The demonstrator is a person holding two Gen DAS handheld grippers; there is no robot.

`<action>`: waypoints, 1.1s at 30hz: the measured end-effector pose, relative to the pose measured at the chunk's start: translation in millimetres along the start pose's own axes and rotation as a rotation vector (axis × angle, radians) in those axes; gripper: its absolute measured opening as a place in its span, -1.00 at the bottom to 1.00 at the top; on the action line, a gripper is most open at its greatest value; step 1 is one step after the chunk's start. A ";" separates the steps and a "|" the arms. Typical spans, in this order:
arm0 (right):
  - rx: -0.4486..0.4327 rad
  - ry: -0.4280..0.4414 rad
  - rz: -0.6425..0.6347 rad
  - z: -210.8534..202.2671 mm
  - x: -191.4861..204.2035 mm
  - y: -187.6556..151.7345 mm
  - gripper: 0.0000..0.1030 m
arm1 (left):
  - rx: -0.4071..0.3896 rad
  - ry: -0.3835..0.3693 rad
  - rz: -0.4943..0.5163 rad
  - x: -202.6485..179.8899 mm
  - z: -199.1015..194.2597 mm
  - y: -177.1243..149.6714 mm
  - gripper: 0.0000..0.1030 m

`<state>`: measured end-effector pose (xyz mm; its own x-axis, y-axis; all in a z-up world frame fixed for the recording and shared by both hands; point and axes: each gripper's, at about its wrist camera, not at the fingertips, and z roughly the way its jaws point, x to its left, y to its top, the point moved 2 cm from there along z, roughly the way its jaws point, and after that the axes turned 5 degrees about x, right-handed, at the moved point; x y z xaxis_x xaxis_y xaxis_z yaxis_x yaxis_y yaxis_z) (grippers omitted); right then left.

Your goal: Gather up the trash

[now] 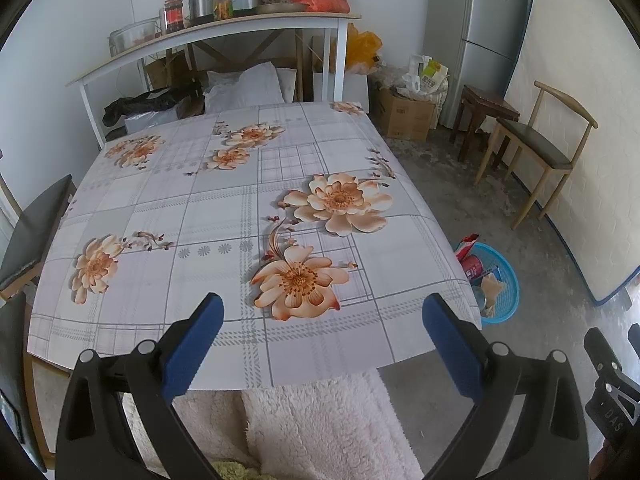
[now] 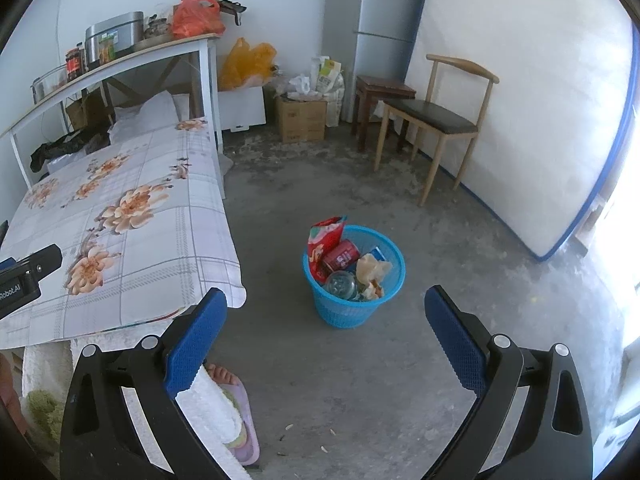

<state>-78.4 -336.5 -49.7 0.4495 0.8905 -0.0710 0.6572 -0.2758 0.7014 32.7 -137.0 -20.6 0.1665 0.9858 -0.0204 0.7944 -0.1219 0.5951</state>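
Observation:
A blue mesh basket [image 2: 352, 312] stands on the concrete floor to the right of the table; in the left wrist view the basket [image 1: 506, 300] peeks out past the table's corner. Inside it lie a red snack bag [image 2: 325, 242], a red can [image 2: 340, 256], a clear jar [image 2: 342, 285] and crumpled paper [image 2: 374, 271]. My right gripper [image 2: 326, 316] hangs open over the floor, short of the basket, holding nothing. My left gripper [image 1: 323, 320] stands open over the near edge of the floral-clothed table [image 1: 200, 208], holding nothing. The cloth carries no loose objects.
A wooden chair [image 2: 436, 116] and a dark stool [image 2: 380, 96] stand by a leaning mattress [image 2: 520, 100]. Boxes and bags [image 2: 302, 116] sit by the fridge [image 2: 384, 20]. A shelf [image 1: 208, 32] with pots and jars is behind the table. A person's slippered foot [image 2: 230, 380] rests near the table.

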 end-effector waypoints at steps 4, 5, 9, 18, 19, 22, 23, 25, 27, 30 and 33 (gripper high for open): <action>0.000 0.001 0.000 -0.1 0.1 0.1 0.85 | -0.002 0.000 0.000 -0.3 -0.8 -0.4 0.89; -0.001 0.001 0.000 -0.2 -0.3 0.2 0.85 | -0.003 0.000 0.000 -0.1 -0.9 -0.1 0.89; 0.000 0.001 -0.001 0.1 -0.4 0.3 0.85 | 0.000 0.000 0.001 -0.2 -0.8 -0.6 0.89; -0.002 -0.002 -0.003 -0.6 0.4 0.4 0.85 | -0.001 0.000 0.001 0.1 -0.6 -0.6 0.89; -0.001 -0.002 -0.003 -0.5 0.5 0.3 0.85 | 0.001 0.000 0.001 0.1 -0.4 -0.4 0.89; -0.001 -0.001 -0.002 -0.4 0.4 0.4 0.85 | 0.000 0.001 0.000 0.0 -0.6 -0.6 0.89; -0.001 -0.001 -0.002 -0.4 -0.1 0.5 0.85 | 0.001 0.000 0.000 -0.1 -0.6 -0.8 0.89; -0.001 -0.001 -0.003 -0.4 0.5 0.3 0.85 | 0.001 0.001 0.000 0.4 -0.8 -0.3 0.89; -0.001 -0.001 -0.003 -0.6 0.6 0.2 0.85 | 0.003 0.001 0.003 0.2 -0.2 -0.1 0.89; -0.001 -0.001 -0.002 -0.5 0.0 0.3 0.85 | 0.005 0.002 0.002 1.4 -0.3 -0.3 0.89; -0.001 -0.001 -0.003 -0.7 0.9 0.1 0.85 | 0.003 0.002 0.001 0.4 -0.3 -0.8 0.89</action>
<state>-78.4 -335.5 -49.2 0.4482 0.8909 -0.0738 0.6577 -0.2726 0.7023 32.0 -136.4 -20.8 0.1662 0.9859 -0.0180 0.7961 -0.1234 0.5924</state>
